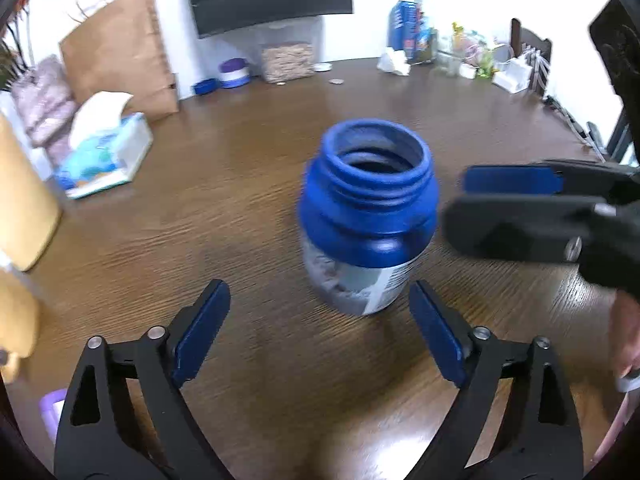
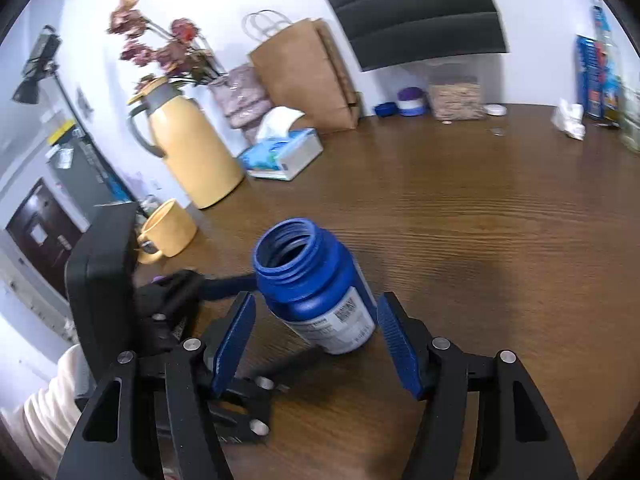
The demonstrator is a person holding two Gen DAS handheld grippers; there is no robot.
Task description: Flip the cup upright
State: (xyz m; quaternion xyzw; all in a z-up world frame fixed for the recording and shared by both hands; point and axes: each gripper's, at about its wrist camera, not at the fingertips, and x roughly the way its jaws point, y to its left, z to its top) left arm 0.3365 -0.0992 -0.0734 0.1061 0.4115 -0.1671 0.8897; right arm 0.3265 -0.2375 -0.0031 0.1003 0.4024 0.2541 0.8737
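Note:
The cup is a blue jar-shaped container with a white label. It stands upright on the wooden table, its open mouth facing up. My left gripper is open, its blue pads wide apart, and the cup's base sits just beyond the tips. My right gripper reaches in from the right, just clear of the cup's shoulder. In the right wrist view the cup stands between the open pads of my right gripper. A finger of the left gripper reaches the cup from the left.
Along the table's left side are a yellow jug, a yellow mug, a tissue box and a brown paper bag. A cereal container and small tubs stand at the back. Boxes and clutter fill the back right.

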